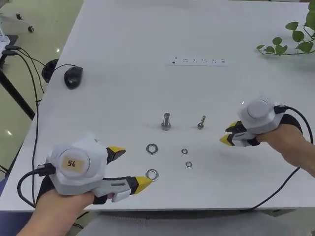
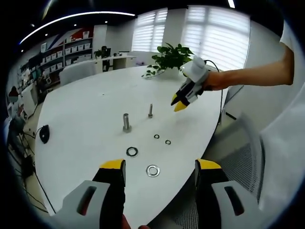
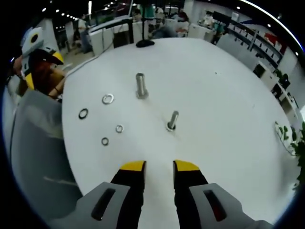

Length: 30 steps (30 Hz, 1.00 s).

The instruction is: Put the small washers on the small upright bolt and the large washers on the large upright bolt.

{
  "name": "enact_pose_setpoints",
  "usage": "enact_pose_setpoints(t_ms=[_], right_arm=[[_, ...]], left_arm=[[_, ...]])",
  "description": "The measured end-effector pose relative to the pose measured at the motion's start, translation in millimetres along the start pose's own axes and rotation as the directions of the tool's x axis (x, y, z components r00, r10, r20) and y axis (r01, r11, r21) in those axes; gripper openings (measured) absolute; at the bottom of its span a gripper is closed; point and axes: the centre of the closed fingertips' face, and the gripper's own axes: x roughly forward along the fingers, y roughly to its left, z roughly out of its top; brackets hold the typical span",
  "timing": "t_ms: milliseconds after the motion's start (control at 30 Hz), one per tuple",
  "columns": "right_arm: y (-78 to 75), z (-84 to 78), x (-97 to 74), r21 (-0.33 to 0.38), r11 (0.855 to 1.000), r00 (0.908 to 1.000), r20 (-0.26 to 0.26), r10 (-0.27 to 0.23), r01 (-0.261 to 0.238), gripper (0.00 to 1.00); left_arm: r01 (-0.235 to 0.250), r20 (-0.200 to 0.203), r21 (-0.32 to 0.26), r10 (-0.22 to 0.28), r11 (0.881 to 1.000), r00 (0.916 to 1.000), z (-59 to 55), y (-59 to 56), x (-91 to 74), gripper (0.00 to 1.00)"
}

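Note:
Two bolts stand upright mid-table: the large bolt (image 1: 166, 121) (image 2: 126, 121) (image 3: 140, 86) and, to its right, the small bolt (image 1: 201, 122) (image 2: 150, 110) (image 3: 172, 120). Two large washers (image 1: 152, 149) (image 1: 151, 174) lie flat in front of the large bolt. Two small washers (image 1: 184, 151) (image 1: 188, 164) lie in front of the small bolt. My left gripper (image 1: 130, 168) (image 2: 161, 166) is open, its jaws on either side of the nearer large washer (image 2: 153, 170), just short of it. My right gripper (image 1: 228, 133) (image 3: 159, 166) hovers right of the small bolt, narrowly open and holding nothing.
A black mouse (image 1: 73, 76) with its cable lies at the table's left edge. A white power strip (image 1: 197, 61) lies farther back, and a potted plant (image 1: 295, 39) reaches in at the far right. The table's front edge (image 1: 197, 209) runs just below the washers.

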Motion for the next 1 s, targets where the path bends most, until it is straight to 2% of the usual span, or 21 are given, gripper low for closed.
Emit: enact_pose_setpoints(t_ms=[133, 200, 300, 367, 467, 600, 667, 833, 1000], right_arm=[[14.1, -14.1, -3.8, 0.006, 1.0, 0.9999, 0.007, 0.012, -0.012, 0.24], [24.3, -19.0, -0.6, 0.03, 0.998, 0.9984, 0.027, 0.049, -0.05, 0.24], [32.7, -24.0, 5.7, 0.013, 0.997, 0.9964, 0.032, 0.078, -0.078, 0.24], [35.4, -26.4, 11.5, 0.018, 0.995, 0.9943, 0.035, 0.101, -0.101, 0.24], [43.7, -22.5, 11.8, 0.016, 0.991, 0.9889, 0.062, 0.135, -0.136, 0.23], [54.3, -20.3, 16.0, -0.009, 0.987, 0.9835, 0.08, 0.162, -0.162, 0.23], [61.1, -19.6, 18.2, -0.022, 0.984, 0.98, 0.084, 0.181, -0.179, 0.23], [71.2, -17.3, 24.7, -0.024, 0.98, 0.9761, 0.088, 0.199, -0.197, 0.22], [82.1, -11.5, 42.2, -0.019, 0.978, 0.9748, 0.077, 0.209, -0.208, 0.22]], left_arm=[[0.007, -0.004, 0.007, -0.007, 1.0, 1.0, 5.7, -2.3, 5.0, 0.58], [0.004, -0.01, 0.01, -0.004, 1.0, 0.9999, 7.3, -4.6, 8.1, 0.58], [-0.01, -0.015, 0.008, 0.01, 1.0, 0.9998, 10.8, -9.4, 11.5, 0.58], [-0.038, -0.028, 0.005, 0.038, 0.999, 0.9989, 13.4, -12.2, 12.5, 0.58], [-0.071, -0.01, -0.026, 0.071, 0.997, 0.9974, 22.0, -16.7, 9.9, 0.58], [-0.122, -0.011, -0.026, 0.122, 0.992, 0.9925, 24.3, -19.3, 9.5, 0.57], [-0.142, 0.009, -0.048, 0.142, 0.989, 0.9898, 29.0, -21.5, 6.4, 0.57], [-0.148, 0.004, -0.039, 0.148, 0.988, 0.989, 30.0, -25.5, 5.6, 0.57], [-0.136, -0.014, -0.013, 0.136, 0.991, 0.9906, 24.6, -22.7, 4.8, 0.57]])
